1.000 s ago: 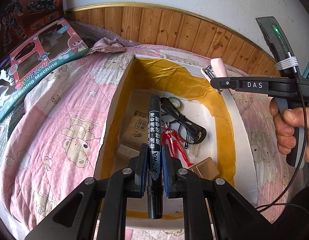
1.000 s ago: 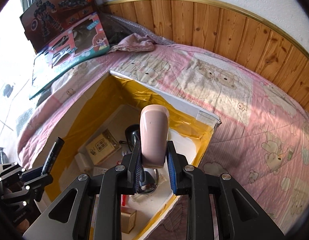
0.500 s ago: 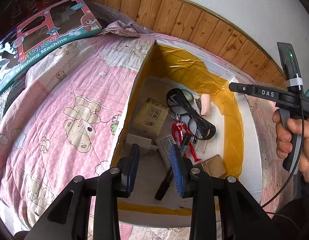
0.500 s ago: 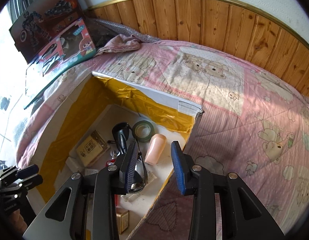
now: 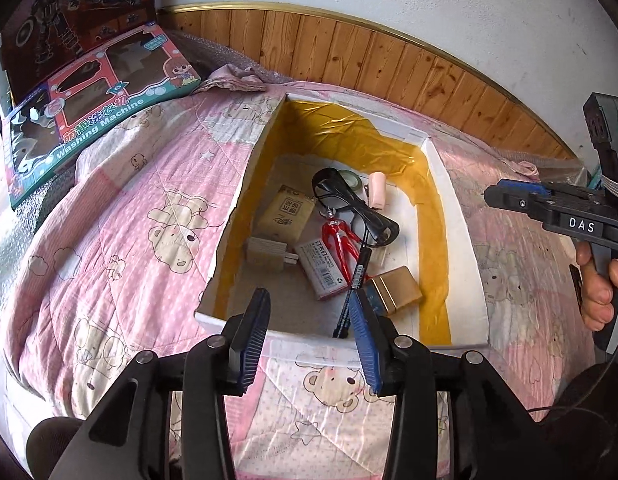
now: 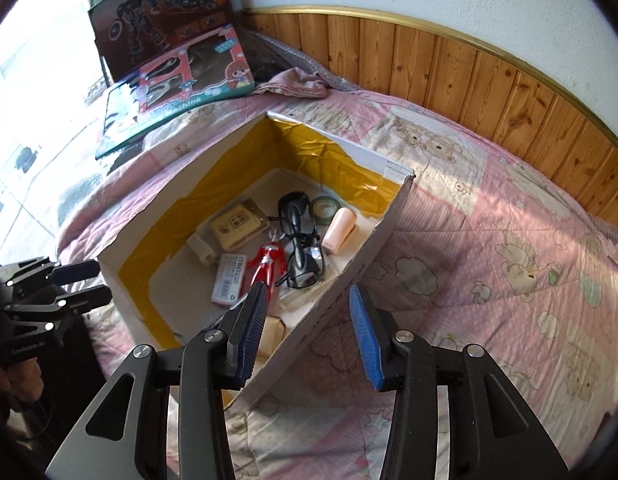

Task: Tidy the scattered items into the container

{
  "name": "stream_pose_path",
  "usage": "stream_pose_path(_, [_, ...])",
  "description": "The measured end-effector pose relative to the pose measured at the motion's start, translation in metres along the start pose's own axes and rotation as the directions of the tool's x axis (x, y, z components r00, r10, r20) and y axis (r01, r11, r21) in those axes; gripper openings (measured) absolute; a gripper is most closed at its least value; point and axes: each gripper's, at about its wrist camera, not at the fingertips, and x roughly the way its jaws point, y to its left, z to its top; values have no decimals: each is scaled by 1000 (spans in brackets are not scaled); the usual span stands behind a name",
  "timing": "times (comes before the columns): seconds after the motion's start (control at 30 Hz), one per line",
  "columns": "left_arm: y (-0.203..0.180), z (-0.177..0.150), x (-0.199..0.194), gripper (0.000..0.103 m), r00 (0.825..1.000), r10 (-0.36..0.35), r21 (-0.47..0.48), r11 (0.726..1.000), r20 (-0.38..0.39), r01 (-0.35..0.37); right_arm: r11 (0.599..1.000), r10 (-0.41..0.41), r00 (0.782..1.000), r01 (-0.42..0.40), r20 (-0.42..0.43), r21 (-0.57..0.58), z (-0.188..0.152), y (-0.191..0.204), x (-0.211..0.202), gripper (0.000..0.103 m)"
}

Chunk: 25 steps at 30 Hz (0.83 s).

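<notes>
Over the bed: both grippers are hovering above an open cardboard box [image 5: 453, 216] that is sitting on a pink quilt [image 5: 121, 216].
Left gripper [image 5: 309, 336]: its jaws are standing wide apart and holding nothing, just above the near rim of the box.
Right gripper [image 6: 307, 334]: its jaws are likewise gaping wide and empty, straddling the near right wall of the box.
Marker [image 5: 355, 280]: it is lying inside the box, slanting across the red toy figure [image 5: 341, 236] and a gold tin [image 5: 397, 288]. Judged light, stiff and smooth; a grip across the middle of the barrel looks safest, since it is likely to roll.
Pink stapler [image 6: 339, 229]: it is resting in the far right corner beside a roll of green tape [image 6: 325, 207]. Probably rigid and a little heavier; its flat sides are offering the best hold.
Glasses [image 6: 301, 240]: they are sprawling in the middle of the box, touching the figure. Likely fragile and springy, so the bridge or a temple arm is the place to take, gently.
Small cartons [image 5: 287, 216]: they are lying flat on the box floor; light, stiff card, easy to pinch by opposite edges.
Quilt: soft and yielding, so anything set on it is apt to sink and tilt. No loose item is showing on it in either view.
Toy boxes [image 5: 93, 96]: they are leaning by the wall, well apart from the cardboard box.
</notes>
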Motion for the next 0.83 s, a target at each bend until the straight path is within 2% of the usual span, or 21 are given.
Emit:
stream_pose_path(0.17, [-11,-7,-14,47,1000,-12,-8,1000,5,12,993,-54,998,50,-34,-104,-16,28,-15,52])
stream_pose_path(0.27, [-16,-8,-24,47,1000,6,-11,1000,16,-6,986,-92,994,84,-52,-143,-23,40,-20,55])
stream_pose_path(0.37, [-23,-7,-38,52,999,16,6,1000,44,-16,987,-62,993,47,-101,-153,-28,48,-18,55])
stream_pose_path(0.6, [-30,-7,-65,53,996,11,21,1000,90,-13,991,44,981,-68,-188,-119,-35,61,-12,55])
stream_pose_path(0.67, [-31,-8,-68,53,996,4,26,1000,93,-6,990,65,980,-87,-186,-113,-33,65,-15,55])
stream_pose_path(0.83, [-33,-10,-73,53,995,-4,25,1000,102,2,987,56,987,-78,-151,-142,-25,79,-27,55])
